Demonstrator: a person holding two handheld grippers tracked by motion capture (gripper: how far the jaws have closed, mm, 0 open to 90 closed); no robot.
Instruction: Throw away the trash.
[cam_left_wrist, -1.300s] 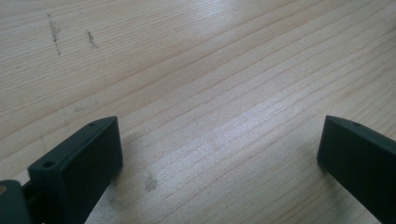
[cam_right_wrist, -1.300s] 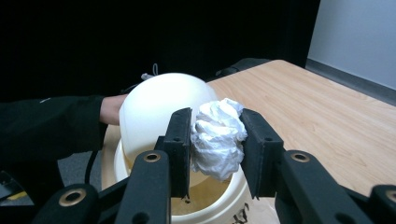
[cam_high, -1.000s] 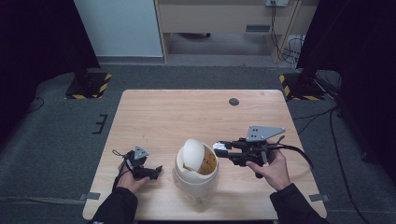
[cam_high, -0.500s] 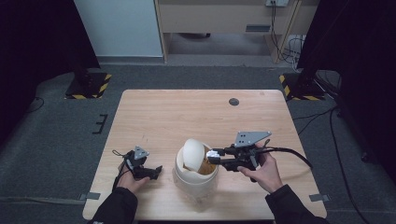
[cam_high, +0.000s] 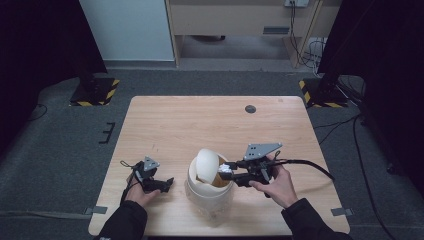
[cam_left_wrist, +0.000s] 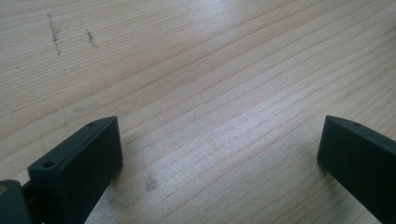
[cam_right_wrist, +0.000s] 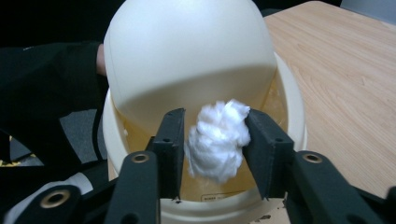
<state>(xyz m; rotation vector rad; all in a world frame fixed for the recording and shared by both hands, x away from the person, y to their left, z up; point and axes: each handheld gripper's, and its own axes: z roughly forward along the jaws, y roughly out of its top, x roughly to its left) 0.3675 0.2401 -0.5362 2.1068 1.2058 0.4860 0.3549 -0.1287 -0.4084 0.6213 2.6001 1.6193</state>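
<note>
A person sits at a wooden table, forearms entering from the bottom of the high view, a hand-held gripper in each hand. Low in the centre of that frame stands a cream bin with a domed swing lid tipped open. The right gripper reaches in from the right, its long axis lying level and pointing left at the bin's mouth, so the right hand is plainly the nearer one.

In the right gripper view, a wad of white cotton sits between the two black jaws, directly over the bin's opening and just below the lid. The jaws have just been opening, and the wad looks loosely cradled between the pads, not squeezed, likely about to fall into the bin.

The left gripper rests at lower left, just beside the bin, jaws spread wide over bare wood, holding nothing.
</note>
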